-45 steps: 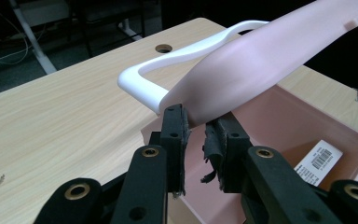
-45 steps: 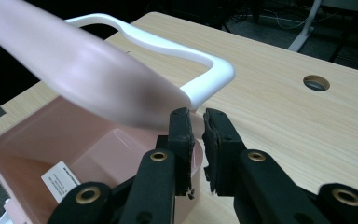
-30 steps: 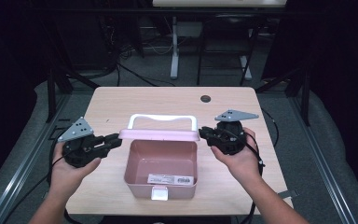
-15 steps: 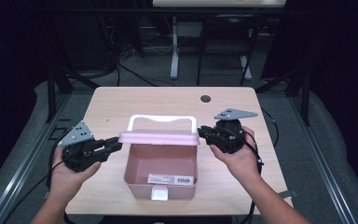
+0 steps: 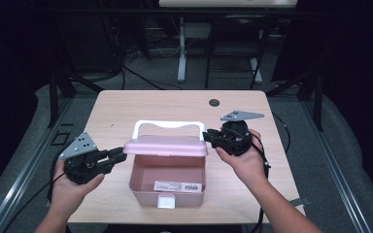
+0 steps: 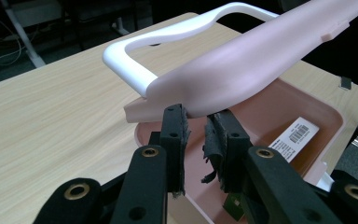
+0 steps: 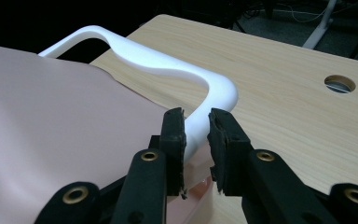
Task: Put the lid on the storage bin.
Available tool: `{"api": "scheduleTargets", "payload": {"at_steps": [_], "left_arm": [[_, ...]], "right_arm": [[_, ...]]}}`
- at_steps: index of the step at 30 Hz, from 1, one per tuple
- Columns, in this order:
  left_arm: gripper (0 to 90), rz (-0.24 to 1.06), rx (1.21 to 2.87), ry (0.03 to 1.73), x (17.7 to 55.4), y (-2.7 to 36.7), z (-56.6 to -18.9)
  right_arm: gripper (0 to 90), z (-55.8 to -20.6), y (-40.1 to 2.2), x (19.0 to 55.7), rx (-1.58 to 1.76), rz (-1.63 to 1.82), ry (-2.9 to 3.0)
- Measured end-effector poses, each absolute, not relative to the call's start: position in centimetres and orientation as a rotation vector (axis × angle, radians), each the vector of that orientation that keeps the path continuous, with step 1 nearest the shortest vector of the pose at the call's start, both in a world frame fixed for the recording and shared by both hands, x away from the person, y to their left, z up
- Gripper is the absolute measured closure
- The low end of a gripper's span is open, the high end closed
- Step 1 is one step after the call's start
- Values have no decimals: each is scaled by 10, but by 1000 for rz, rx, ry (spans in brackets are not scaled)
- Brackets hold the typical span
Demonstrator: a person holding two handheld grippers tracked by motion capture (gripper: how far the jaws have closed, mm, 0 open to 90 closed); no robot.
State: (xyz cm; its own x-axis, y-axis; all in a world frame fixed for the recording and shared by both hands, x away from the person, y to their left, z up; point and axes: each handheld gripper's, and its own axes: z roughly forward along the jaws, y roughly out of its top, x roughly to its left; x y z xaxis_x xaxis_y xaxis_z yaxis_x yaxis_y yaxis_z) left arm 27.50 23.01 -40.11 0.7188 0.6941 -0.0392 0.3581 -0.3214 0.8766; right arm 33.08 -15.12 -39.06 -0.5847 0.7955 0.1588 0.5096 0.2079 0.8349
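The left tongs (image 5: 118,156) sit at the left end of the pink lid (image 5: 166,144). In the left gripper view their jaws stand a narrow gap apart just under the lid's corner, with frayed pads (image 6: 214,140), and nothing is pinched between them.

The right tongs (image 5: 209,137) are at the lid's right end. Their jaws have just been opening, and in the right gripper view the corner of the white handle (image 7: 205,100) lies in the narrow gap between them. Whether the pads press on it cannot be told.

The lid is raised and tilted over the pink box (image 5: 167,190), which stands open on the wooden table (image 5: 126,107), near its front edge between the two hands. The handle arches behind the lid.

A white label (image 5: 177,186) with a barcode lies on the box floor. Its print is too small to read.
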Motion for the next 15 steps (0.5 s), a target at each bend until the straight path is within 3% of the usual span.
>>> {"api": "scheduleTargets", "payload": {"at_steps": [15], "left_arm": [[758,422,1940,807,265,232,-409]], "right_arm": [[621,-401,-146,356,1334,1360,2215]]}}
